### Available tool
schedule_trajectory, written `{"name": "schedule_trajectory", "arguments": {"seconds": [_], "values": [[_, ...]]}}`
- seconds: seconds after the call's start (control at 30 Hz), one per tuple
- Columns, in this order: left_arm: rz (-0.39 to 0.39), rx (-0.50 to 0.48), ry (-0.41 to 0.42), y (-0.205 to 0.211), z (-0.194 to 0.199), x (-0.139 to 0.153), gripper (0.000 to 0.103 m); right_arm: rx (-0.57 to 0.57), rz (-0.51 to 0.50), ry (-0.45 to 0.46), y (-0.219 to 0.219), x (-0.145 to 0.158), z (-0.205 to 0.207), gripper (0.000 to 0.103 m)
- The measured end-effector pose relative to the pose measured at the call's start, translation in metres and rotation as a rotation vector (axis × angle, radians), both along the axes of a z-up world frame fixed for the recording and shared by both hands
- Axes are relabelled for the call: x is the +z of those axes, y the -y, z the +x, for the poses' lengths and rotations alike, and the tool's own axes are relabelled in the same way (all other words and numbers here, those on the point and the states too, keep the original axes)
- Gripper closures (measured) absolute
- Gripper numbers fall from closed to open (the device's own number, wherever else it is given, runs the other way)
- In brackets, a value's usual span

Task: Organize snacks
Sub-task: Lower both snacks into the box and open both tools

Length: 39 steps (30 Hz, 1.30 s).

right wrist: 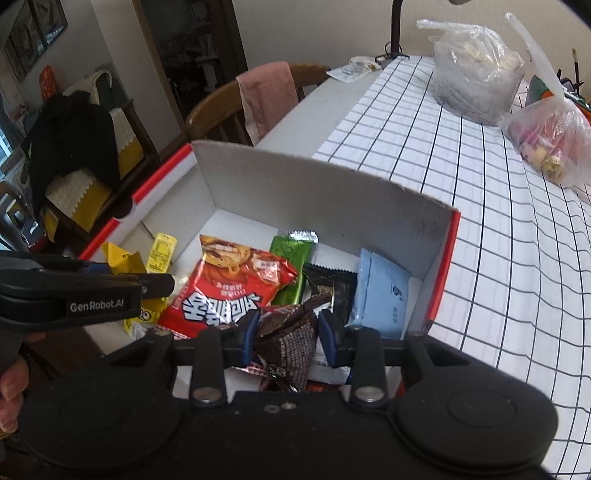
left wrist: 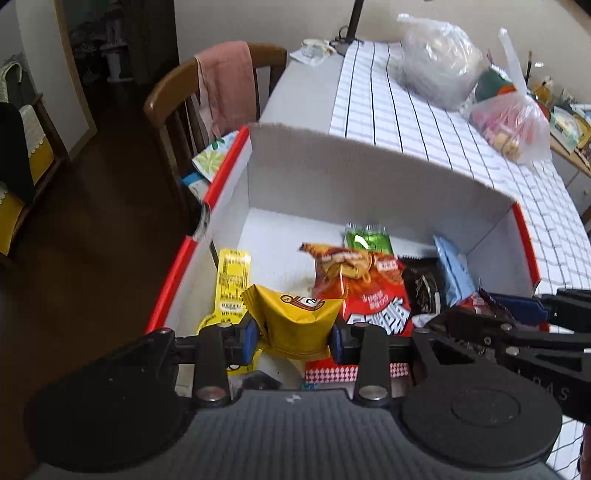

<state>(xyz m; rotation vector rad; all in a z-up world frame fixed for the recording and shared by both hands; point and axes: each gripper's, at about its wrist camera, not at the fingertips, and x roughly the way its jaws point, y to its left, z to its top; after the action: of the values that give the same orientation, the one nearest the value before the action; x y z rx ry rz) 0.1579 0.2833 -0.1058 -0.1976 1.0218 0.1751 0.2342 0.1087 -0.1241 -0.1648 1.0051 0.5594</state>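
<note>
A white cardboard box with a red rim point(left wrist: 369, 173) point(right wrist: 295, 181) stands at the table's near end. Inside lie a big red noodle packet point(left wrist: 369, 284) point(right wrist: 229, 284), a green packet point(left wrist: 369, 238) point(right wrist: 291, 258), a dark packet point(left wrist: 424, 288) point(right wrist: 332, 284), a pale blue packet point(left wrist: 452, 273) point(right wrist: 380, 295) and a yellow sachet point(left wrist: 231, 280) point(right wrist: 160, 251). My left gripper point(left wrist: 293, 338) is shut on a yellow snack packet point(left wrist: 295, 317) point(right wrist: 122, 260) over the box's left side. Over the right side, my right gripper point(right wrist: 284, 332) is shut on a brown snack packet point(right wrist: 291, 343) point(left wrist: 484, 304).
The table carries a black-checked white cloth point(right wrist: 480, 184) point(left wrist: 424, 122). Two plastic bags point(right wrist: 476, 70) point(right wrist: 550, 140) sit at its far end by a lamp stand point(right wrist: 395, 33). A wooden chair with a pink towel point(left wrist: 225, 88) point(right wrist: 266, 99) stands left of the table. A hand point(right wrist: 11, 387) grips the left tool.
</note>
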Motion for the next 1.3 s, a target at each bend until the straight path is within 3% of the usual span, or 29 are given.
{"name": "schedule_trajectory", "arguments": {"seconds": [0.33, 0.5, 0.83, 0.93, 1.1, 1.23, 1.3], "values": [[0.005, 0.001, -0.018, 0.001, -0.006, -0.010, 0.062, -0.003, -0.007, -0.016, -0.001, -0.006, -0.002, 0.068], [0.001, -0.005, 0.009, 0.004, -0.011, -0.004, 0.046, -0.003, 0.009, -0.019, 0.003, -0.004, -0.005, 0.063], [-0.002, 0.016, 0.072, 0.007, -0.036, 0.017, 0.038, 0.001, 0.080, 0.003, 0.017, 0.018, -0.024, 0.054], [0.003, 0.017, 0.101, 0.009, -0.046, 0.028, 0.036, 0.007, 0.107, 0.022, 0.022, 0.028, -0.033, 0.048], [0.008, 0.017, 0.152, 0.015, -0.060, 0.046, 0.032, -0.001, 0.164, 0.062, 0.037, 0.045, -0.048, 0.025], [0.003, 0.010, 0.191, 0.022, -0.073, 0.058, 0.030, 0.001, 0.190, 0.107, 0.047, 0.059, -0.061, 0.012], [-0.003, 0.004, 0.212, 0.025, -0.079, 0.065, 0.025, -0.007, 0.202, 0.129, 0.052, 0.066, -0.066, 0.008]]}}
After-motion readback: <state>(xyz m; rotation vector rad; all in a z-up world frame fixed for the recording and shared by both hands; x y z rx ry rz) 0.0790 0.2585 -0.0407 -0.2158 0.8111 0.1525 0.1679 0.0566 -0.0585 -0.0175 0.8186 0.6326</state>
